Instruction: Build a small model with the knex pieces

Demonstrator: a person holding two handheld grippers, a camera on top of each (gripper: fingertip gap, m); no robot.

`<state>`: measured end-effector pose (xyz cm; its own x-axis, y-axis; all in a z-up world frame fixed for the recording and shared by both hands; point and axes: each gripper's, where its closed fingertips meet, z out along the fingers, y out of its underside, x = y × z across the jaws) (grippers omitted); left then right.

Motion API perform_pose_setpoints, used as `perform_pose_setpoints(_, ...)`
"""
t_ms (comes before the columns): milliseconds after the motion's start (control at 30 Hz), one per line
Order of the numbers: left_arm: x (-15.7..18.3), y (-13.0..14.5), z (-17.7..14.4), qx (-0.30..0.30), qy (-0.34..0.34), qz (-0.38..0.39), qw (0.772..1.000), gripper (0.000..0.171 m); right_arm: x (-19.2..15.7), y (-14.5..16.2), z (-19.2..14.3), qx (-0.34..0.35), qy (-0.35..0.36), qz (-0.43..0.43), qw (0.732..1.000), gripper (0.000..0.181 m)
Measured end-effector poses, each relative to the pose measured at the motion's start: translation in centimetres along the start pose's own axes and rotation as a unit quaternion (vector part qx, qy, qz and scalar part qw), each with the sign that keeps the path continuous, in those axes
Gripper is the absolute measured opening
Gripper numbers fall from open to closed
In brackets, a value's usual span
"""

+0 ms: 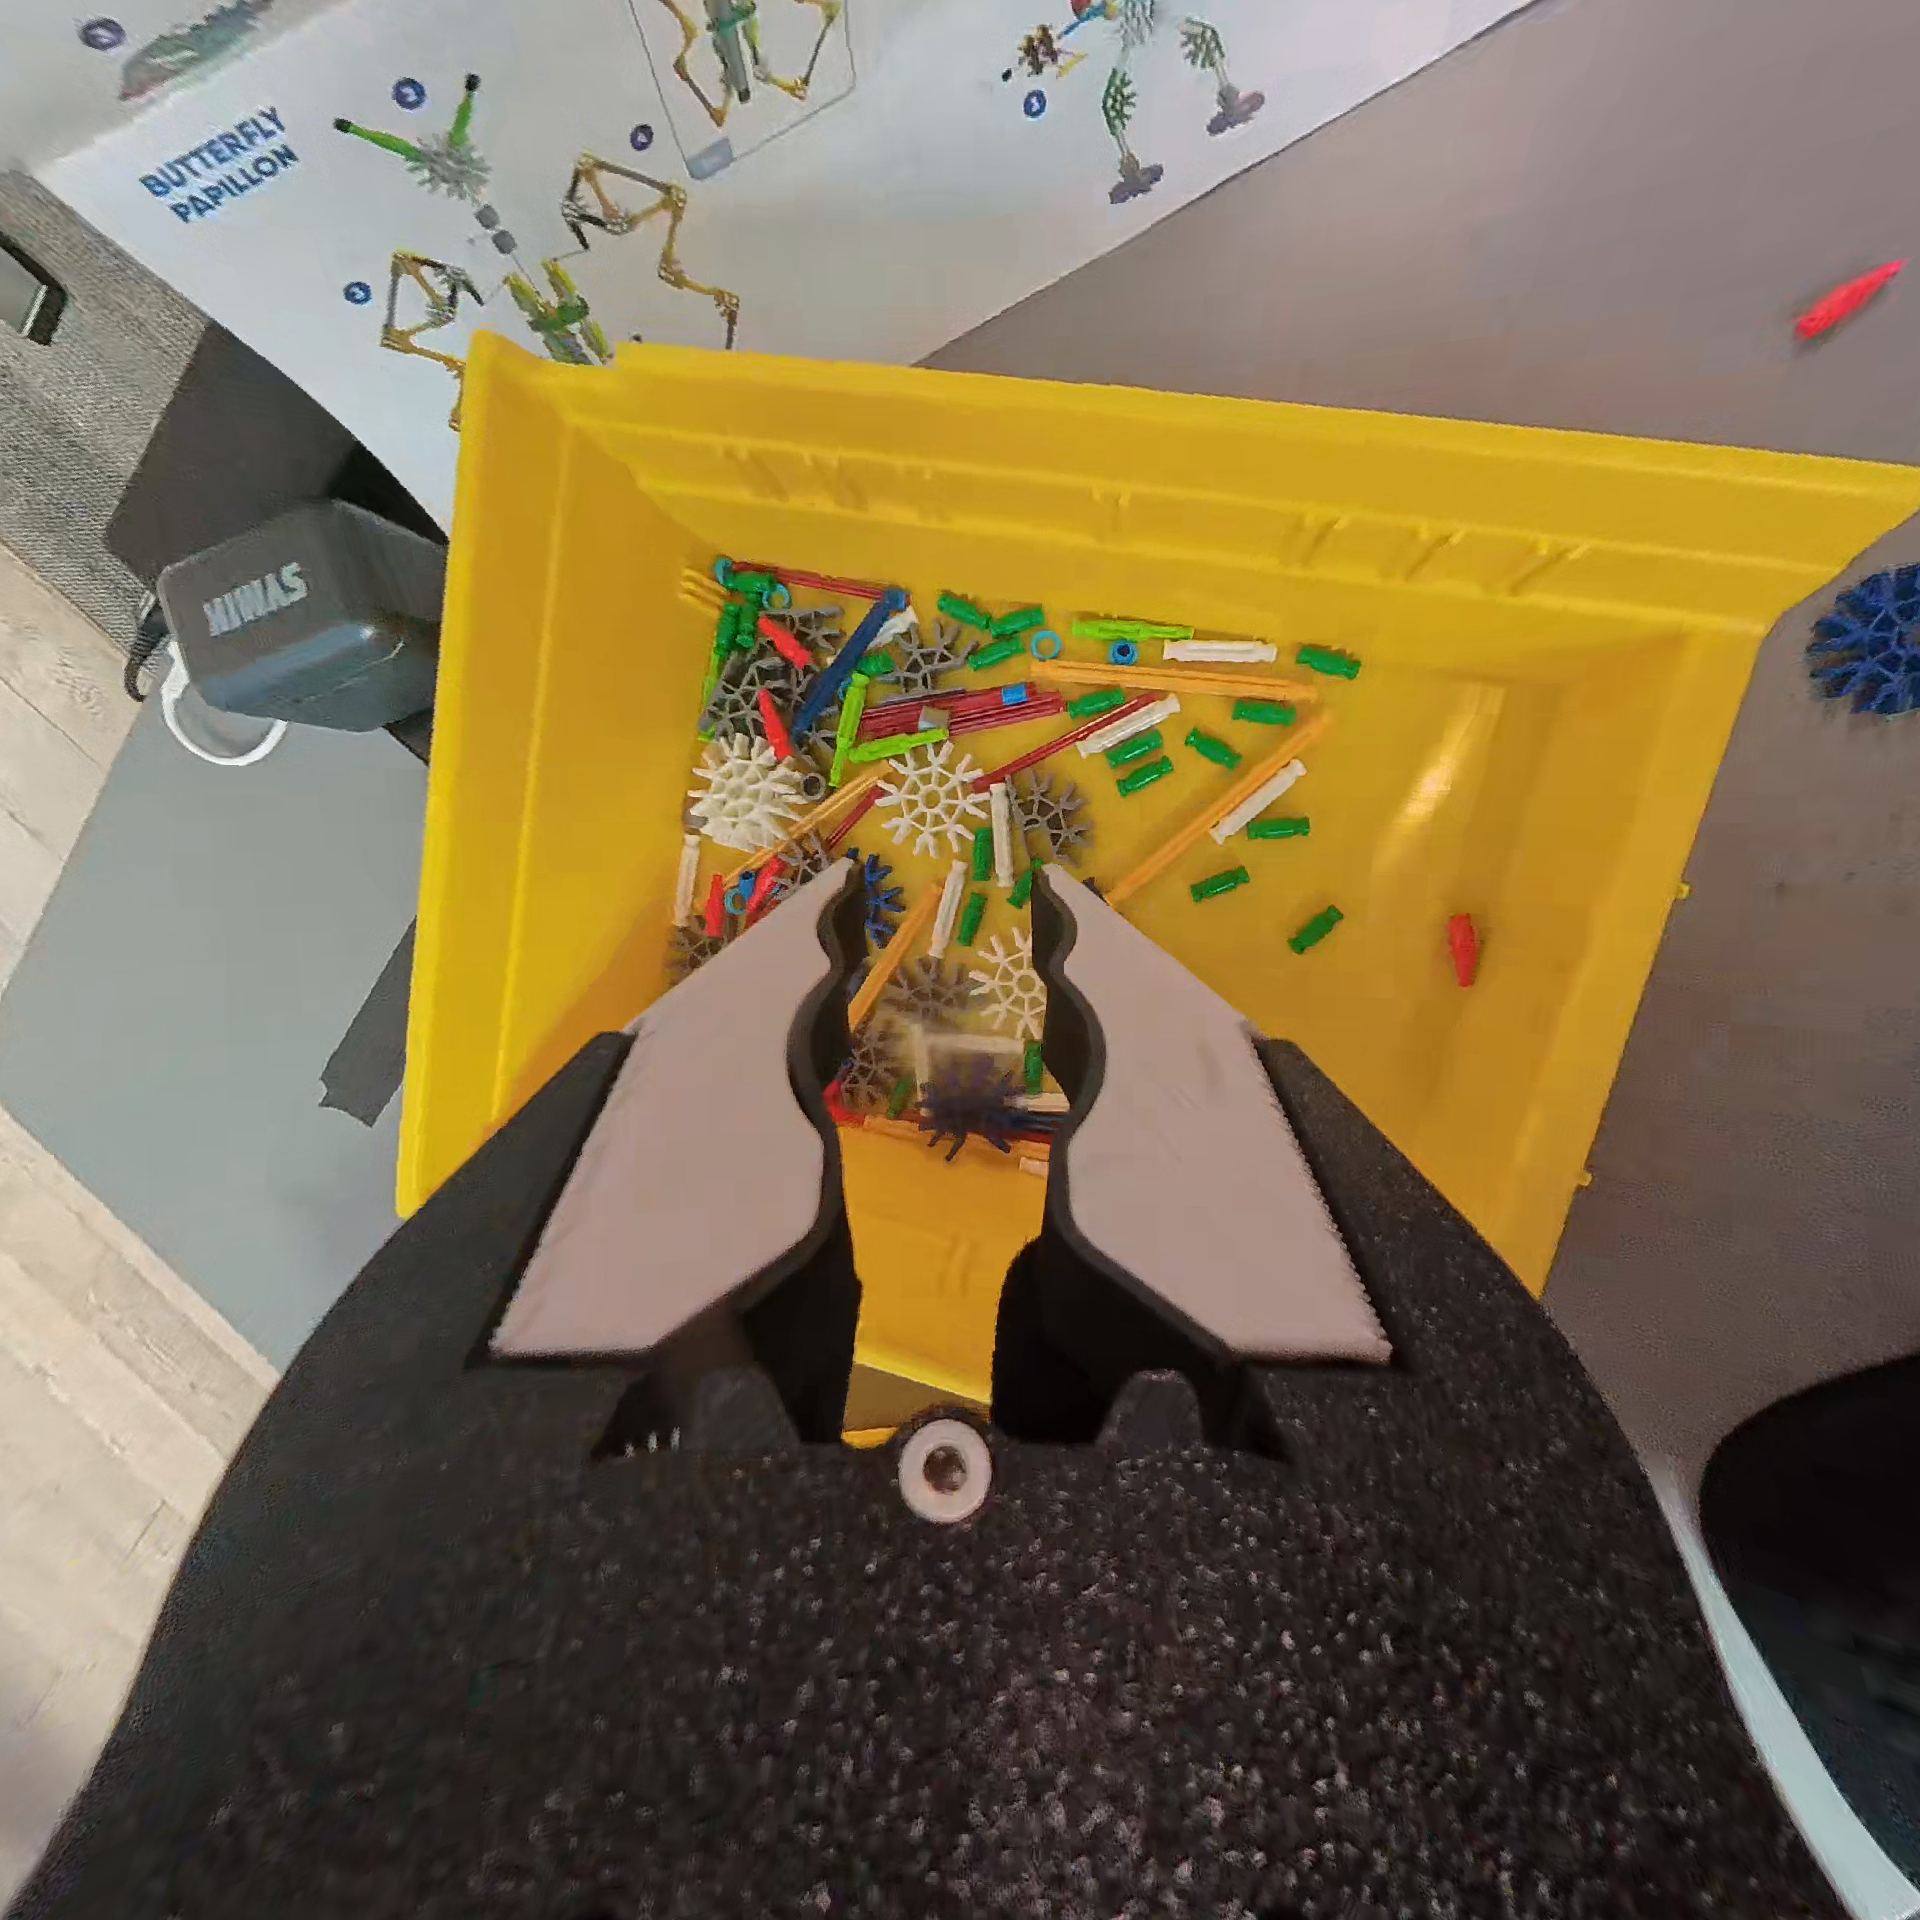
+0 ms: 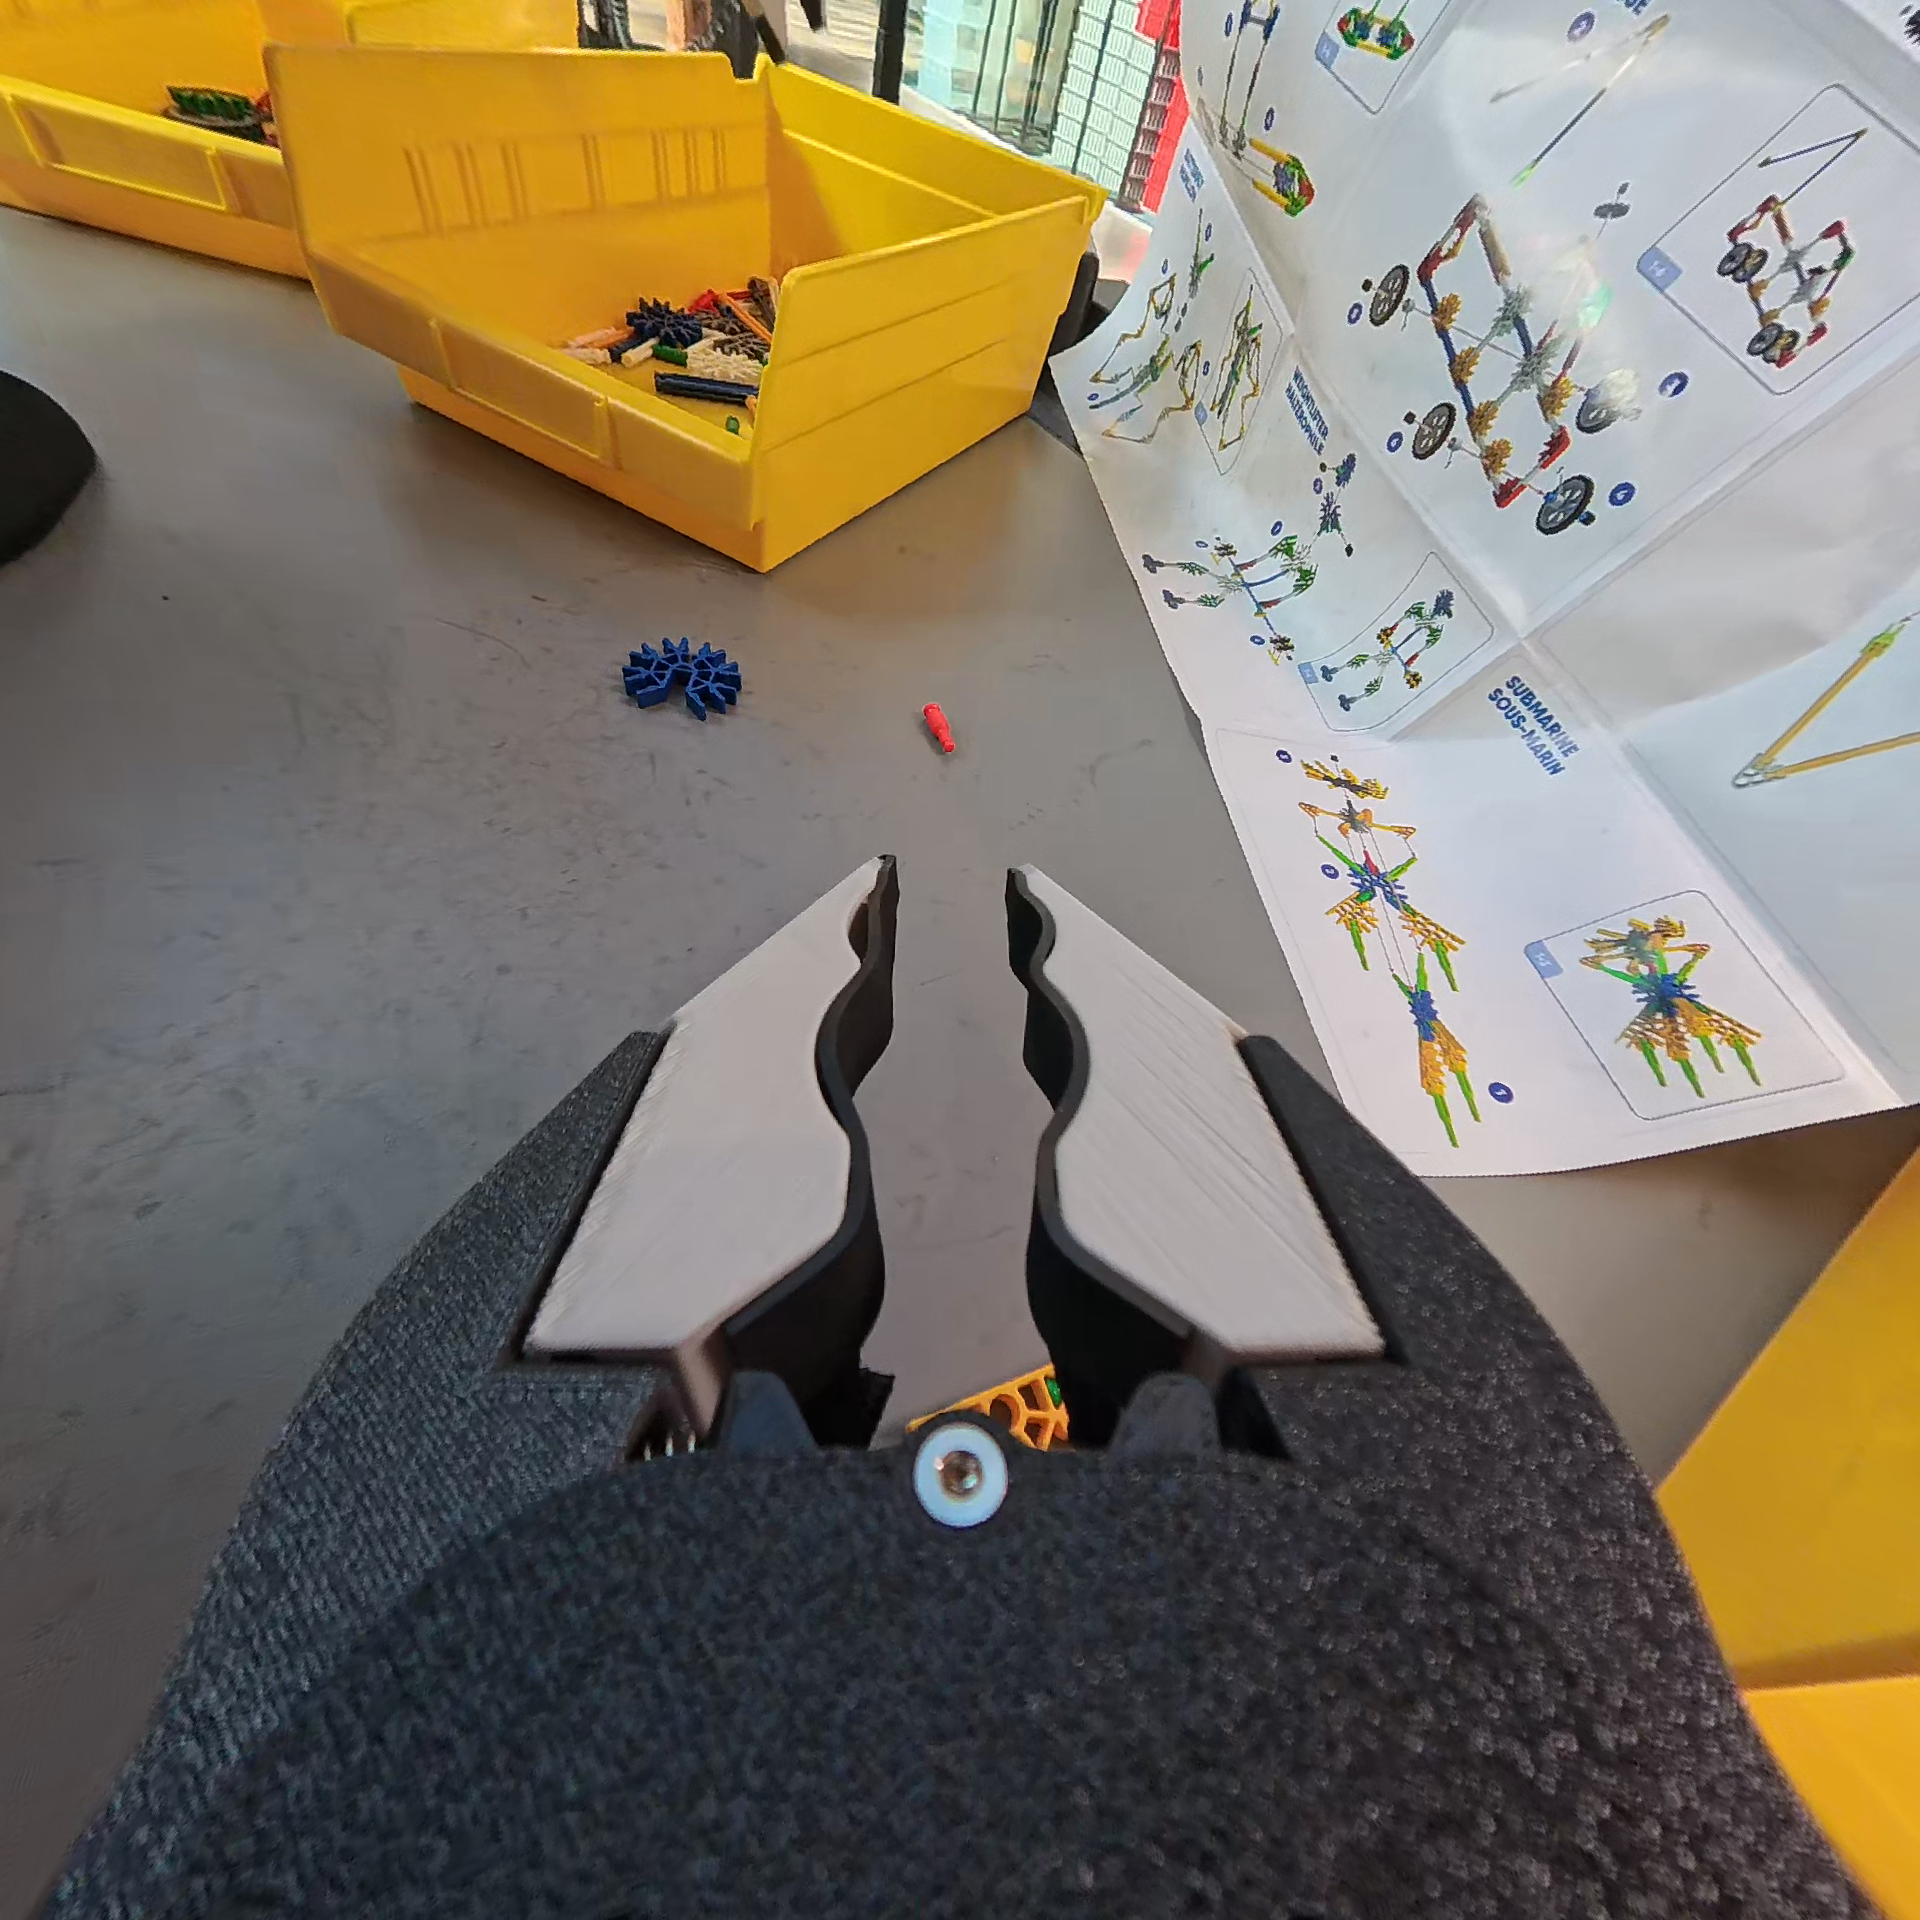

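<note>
My left gripper (image 1: 948, 875) is open and empty, hovering above a yellow bin (image 1: 1143, 468). The bin holds several small construction-toy rods and snowflake connectors: green, white, red, orange, grey and blue. A white connector (image 1: 932, 798) lies just beyond the fingertips. My right gripper (image 2: 951, 864) is open and empty, low over the grey table. A short red rod (image 2: 938, 726) lies just ahead of it. A blue snowflake connector (image 2: 683, 677) lies farther left. Both also show in the left wrist view, the connector (image 1: 1870, 644) and the rod (image 1: 1849, 301). The same bin (image 2: 914, 312) stands beyond them.
A large white instruction sheet (image 2: 1507, 623) with model drawings covers the table to the right, and shows behind the bin in the left wrist view (image 1: 727, 156). A second yellow bin (image 2: 114, 156) stands at the back left. Another yellow container (image 2: 1818, 1507) is at the right edge. A dark power adapter (image 1: 301, 623) hangs off the table's left side. There is about 40 centimetres between the tips of the two grippers. The right gripper is farther from the dark power adapter (image 1: 301, 623), some 55 centimetres, than the left, some 20 centimetres.
</note>
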<state>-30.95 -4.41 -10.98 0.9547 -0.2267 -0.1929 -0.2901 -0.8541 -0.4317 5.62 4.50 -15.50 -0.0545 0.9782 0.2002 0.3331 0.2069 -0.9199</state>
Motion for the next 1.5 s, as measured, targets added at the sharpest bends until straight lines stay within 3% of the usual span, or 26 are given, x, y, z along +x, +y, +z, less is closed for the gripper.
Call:
perform_pose_setpoints(233,3.8,-2.2,9.2,-0.040,0.075,0.031,0.996,0.020,0.4,-0.1,-0.2,0.005,0.006,0.007,1.000,0.018)
perform_pose_setpoints(433,4.1,-2.0,12.8,-0.054,0.069,0.037,0.995,0.020,0.4,-0.1,-0.2,0.006,0.005,0.006,1.000,0.019)
perform_pose_setpoints(533,4.6,-1.6,12.6,-0.055,0.091,0.027,0.994,0.011,0.2,0.0,-0.1,0.002,0.001,0.001,1.000,0.019)
perform_pose_setpoints(633,5.4,0.3,11.8,-0.093,0.117,0.055,0.987,0.003,0.0,0.1,-0.1,0.000,-0.001,-0.004,1.000,0.019)
perform_pose_setpoints(733,4.6,1.5,10.9,-0.119,0.100,0.076,0.985,0.009,0.0,0.0,-0.1,0.001,-0.001,-0.006,1.000,0.018)
perform_pose_setpoints(933,5.7,0.3,10.4,-0.071,0.135,0.051,0.987,0.018,0.0,0.2,0.0,-0.003,-0.001,-0.007,1.000,0.019)
perform_pose_setpoints(1033,6.3,0.9,11.2,-0.081,0.133,0.090,0.984,0.031,0.0,0.2,0.0,-0.003,0.000,-0.006,1.000,0.018)
perform_pose_setpoints(1200,6.6,0.7,11.4,-0.067,0.136,0.152,0.977,0.032,0.0,0.2,0.0,-0.003,-0.001,-0.003,1.000,0.019)
perform_pose_setpoints(1500,7.7,1.1,11.1,-0.080,0.165,0.182,0.966,0.009,-0.3,0.5,0.0,-0.014,-0.004,-0.019,1.000,0.019)
